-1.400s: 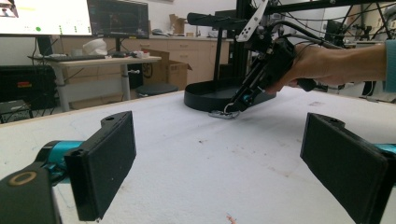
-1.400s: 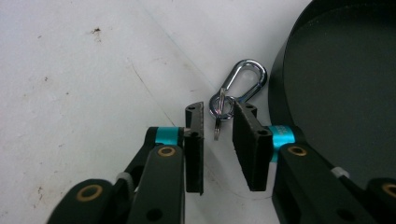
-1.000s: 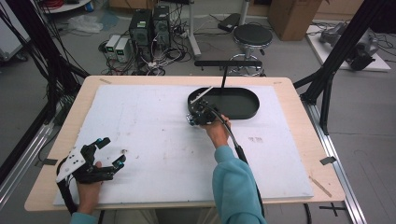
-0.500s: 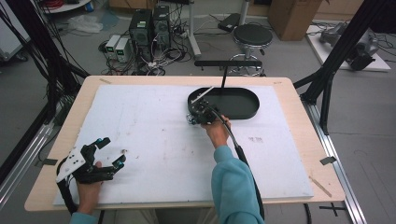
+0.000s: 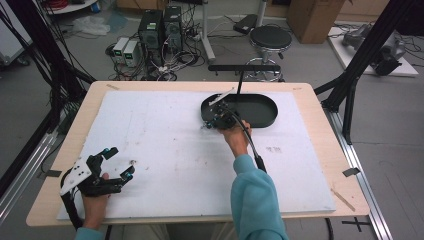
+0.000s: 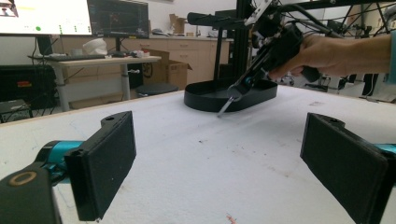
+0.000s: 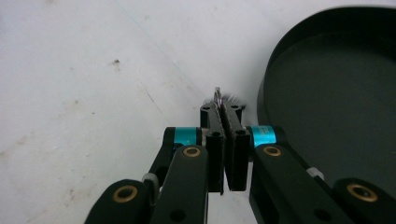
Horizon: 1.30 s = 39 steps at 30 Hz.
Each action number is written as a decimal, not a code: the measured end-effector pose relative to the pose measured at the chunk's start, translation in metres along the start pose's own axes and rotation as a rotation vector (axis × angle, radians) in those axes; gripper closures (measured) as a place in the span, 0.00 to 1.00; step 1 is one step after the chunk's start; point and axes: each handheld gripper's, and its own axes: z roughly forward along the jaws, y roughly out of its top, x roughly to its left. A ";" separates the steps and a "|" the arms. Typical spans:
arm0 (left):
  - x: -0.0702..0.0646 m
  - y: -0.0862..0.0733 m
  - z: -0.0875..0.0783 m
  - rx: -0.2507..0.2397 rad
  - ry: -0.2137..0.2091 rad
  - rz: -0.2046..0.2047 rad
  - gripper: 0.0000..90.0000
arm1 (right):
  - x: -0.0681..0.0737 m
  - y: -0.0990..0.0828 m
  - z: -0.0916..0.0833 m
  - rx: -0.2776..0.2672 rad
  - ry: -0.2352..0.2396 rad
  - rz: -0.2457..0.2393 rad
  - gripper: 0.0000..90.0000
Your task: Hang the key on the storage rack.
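Utensil (image 6: 225, 105), metal, slim; exact kind cannot be told. It is pinched edge-on between the closed right tongs (image 7: 227, 112) and hangs tip-down just beside the near left rim of the tray (image 5: 260, 102), with its tip at or barely above the surface (image 5: 165, 150).

Hazards, as judged:
- Tray, black, oval, shallow, at the far side of the surface. The raised rim (image 6: 201, 100) lies between the utensil and the tray floor. A low carry would likely knock the utensil against the rim or push the tray along.
- Right tongs (image 5: 212, 120). They grip only a narrow edge, so the utensil may pivot or slip out if it is swung or bumped.
- Left tongs (image 5: 121, 162), wide open and gripping nothing, rest at the near left corner, well apart from the tray. They are too far off to steady anything.
- Utensil tip. If it drags, it could catch on the soft white covering.

Setting:
- Room: workshop floor with computer towers (image 5: 160, 25), a cardboard box (image 5: 312, 12), a round stool (image 5: 270, 37), and black frame posts at both sides. The left gripper view shows monitors (image 6: 116, 16) on a desk.
- Surface: wooden top under a white sheet, with the wood showing round the edges.
- Marks: small dark specks and scuffs (image 7: 115, 61) scattered over the sheet.
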 end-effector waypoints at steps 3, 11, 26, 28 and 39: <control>0.000 0.000 0.000 0.000 0.000 0.001 0.12 | 0.000 0.001 -0.013 -0.023 -0.005 -0.011 0.99; 0.000 0.000 0.000 0.000 0.001 0.002 0.12 | -0.008 0.001 -0.049 -0.112 -0.021 -0.028 0.99; -0.001 0.000 0.000 0.003 -0.001 0.007 0.12 | -0.052 -0.001 -0.122 -0.221 -0.116 0.027 0.99; -0.001 0.000 0.000 0.003 -0.001 0.008 0.12 | -0.061 0.003 -0.133 -0.233 -0.135 0.024 0.99; 0.000 0.000 0.000 -0.001 0.001 0.000 0.12 | -0.093 0.018 -0.160 -0.239 -0.181 0.065 0.99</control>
